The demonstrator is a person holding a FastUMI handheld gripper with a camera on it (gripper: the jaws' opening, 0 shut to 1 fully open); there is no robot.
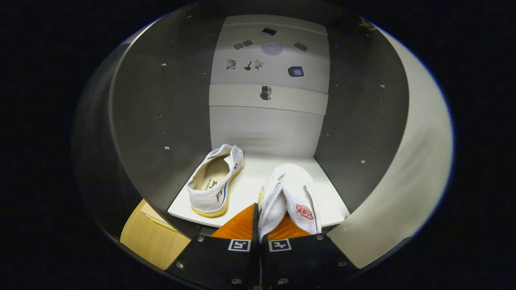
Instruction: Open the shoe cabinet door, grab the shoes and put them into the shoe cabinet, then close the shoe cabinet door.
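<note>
The shoe cabinet stands open, its white shelf [250,189] framed by dark side walls. A white canvas shoe with a yellow sole [215,181] rests on the left of the shelf, heel toward me. My gripper [261,225] is shut on a second white shoe [292,193], pinching its side wall between the fingers; the shoe's tongue with a red mark sticks up to the right. This held shoe is over the right front part of the shelf, beside the first one. The open cabinet door [411,169] curves along the right.
The cabinet's pale back panel [268,92] has several small cut-outs and a horizontal ledge. Both dark side walls [161,121] stand close on either side. A wooden floor patch [149,233] shows below the shelf's left front edge.
</note>
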